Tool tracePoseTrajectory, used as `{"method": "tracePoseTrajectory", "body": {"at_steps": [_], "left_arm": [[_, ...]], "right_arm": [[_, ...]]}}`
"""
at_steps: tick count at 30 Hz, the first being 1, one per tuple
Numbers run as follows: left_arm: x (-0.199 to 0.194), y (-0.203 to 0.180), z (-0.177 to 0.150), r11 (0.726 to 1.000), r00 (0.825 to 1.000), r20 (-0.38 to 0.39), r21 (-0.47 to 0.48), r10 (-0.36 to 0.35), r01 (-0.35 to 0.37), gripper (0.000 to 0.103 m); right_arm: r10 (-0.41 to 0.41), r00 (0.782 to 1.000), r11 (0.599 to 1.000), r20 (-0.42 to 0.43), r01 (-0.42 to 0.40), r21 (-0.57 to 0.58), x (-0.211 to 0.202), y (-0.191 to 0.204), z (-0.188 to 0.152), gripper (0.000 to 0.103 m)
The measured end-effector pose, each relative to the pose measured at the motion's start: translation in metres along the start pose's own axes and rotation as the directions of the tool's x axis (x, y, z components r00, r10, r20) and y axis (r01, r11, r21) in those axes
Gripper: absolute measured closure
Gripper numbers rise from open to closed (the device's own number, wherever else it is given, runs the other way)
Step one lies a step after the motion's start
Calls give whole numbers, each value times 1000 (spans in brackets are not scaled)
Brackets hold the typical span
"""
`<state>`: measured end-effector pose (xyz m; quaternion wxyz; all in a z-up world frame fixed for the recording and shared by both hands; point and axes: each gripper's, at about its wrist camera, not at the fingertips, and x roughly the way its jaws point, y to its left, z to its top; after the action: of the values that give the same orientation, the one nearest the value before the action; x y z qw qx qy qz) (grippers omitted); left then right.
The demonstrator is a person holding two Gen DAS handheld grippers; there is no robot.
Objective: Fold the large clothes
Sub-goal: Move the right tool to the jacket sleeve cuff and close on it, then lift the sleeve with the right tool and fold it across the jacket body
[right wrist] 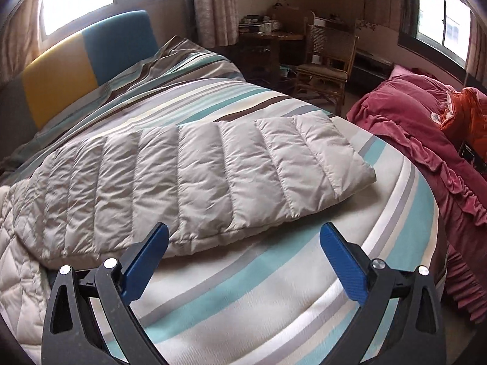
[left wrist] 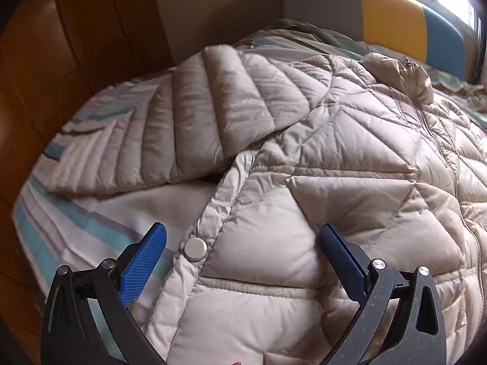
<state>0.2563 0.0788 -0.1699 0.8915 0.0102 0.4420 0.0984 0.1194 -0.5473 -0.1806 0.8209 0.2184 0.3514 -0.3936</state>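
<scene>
**Beige puffer jacket spread flat, both tongs apart, nothing gripped**

Quilted jacket (left wrist: 350, 164) lies front-up across the striped bedding (left wrist: 91, 222), zipper closed to the collar (left wrist: 404, 73) near the headboard (left wrist: 392, 15). Looks laid out on purpose: body flat, sleeves out to the sides, so you get clean fold lines.

Your left gripper (left wrist: 243, 246) hovers over the jacket's side edge, jaws wide apart. One blue pad is over the bedding, the other over the quilted body. The edge placket and its metal snap (left wrist: 196, 248) sit between them. My read: you're lined up to pinch that edge and carry it toward the zipper line. Whether the pads touch fabric, I can't tell.

The left sleeve (left wrist: 194, 127) angles out from the shoulder, with its cuff end resting on the bedding.

Your right gripper (right wrist: 243, 246) is also fully apart, empty, over bare striped sheet. The right sleeve (right wrist: 197, 176) lies flat just ahead of it, near edge just beside the left pad, cuff end toward the red ruffled bedding (right wrist: 426, 140). Probably the sleeve goes in first, since it's the loose part.

Containers: none in play. Desk and wicker chair (right wrist: 328, 64) in the background hold clutter too small to identify.

Risk: slick shell, puffy fill. A shallow pinch may slip, so bite deep on a seam.
</scene>
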Motion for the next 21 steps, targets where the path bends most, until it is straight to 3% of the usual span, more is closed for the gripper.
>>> {"method": "tracePoseTrajectory", "body": {"at_steps": [5,10,19,21], "left_arm": [[3,0,-11,1000,999,36,-5,-5,6,3],[12,-3,-11,1000,1000,8,-7,-12,12,3],[16,-1,-12,999,1000,12,-25,-29,29,3],[15,0,-13,999,999,15,-27,-30,30,3]], "right_arm": [[-35,998,997,-45,38,67,24,-9,13,9],[-54,995,996,-88,60,66,42,-7,16,16],[-34,998,999,-55,32,-27,46,16,22,79],[-50,998,996,-41,47,-71,45,27,20,85]]}}
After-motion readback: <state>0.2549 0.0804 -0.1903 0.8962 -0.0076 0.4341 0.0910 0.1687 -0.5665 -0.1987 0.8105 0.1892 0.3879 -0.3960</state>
